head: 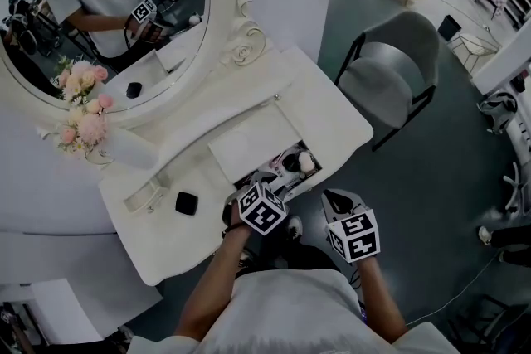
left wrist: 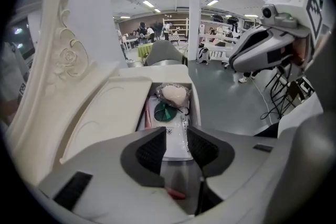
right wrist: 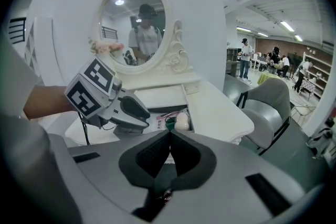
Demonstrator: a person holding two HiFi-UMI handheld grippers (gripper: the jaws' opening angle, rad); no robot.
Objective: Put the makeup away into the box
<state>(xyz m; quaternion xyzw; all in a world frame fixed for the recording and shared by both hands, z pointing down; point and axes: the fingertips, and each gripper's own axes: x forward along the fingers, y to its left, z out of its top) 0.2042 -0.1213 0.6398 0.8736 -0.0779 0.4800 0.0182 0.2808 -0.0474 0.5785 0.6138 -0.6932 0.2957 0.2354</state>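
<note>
The vanity's drawer [head: 292, 150] stands pulled out, holding a beige puff in clear wrap [left wrist: 175, 94], a green item [left wrist: 166, 112], a pink stick [left wrist: 147, 115] and a white packet [left wrist: 176, 140]. My left gripper [left wrist: 177, 136] hovers over the near end of the drawer, jaws apart, with the white packet showing in the gap below them and nothing pressed between the pads. In the head view it sits at the drawer's front [head: 255, 188]. My right gripper [right wrist: 169, 134] is shut and empty, held off the table's front edge to the right [head: 328, 196].
A black compact [head: 187, 203] lies on the white tabletop [head: 332, 116] left of the drawer. An oval mirror [head: 124, 4] and pink flowers [head: 83, 108] stand at the back. A grey chair [head: 390, 70] is on the floor to the right.
</note>
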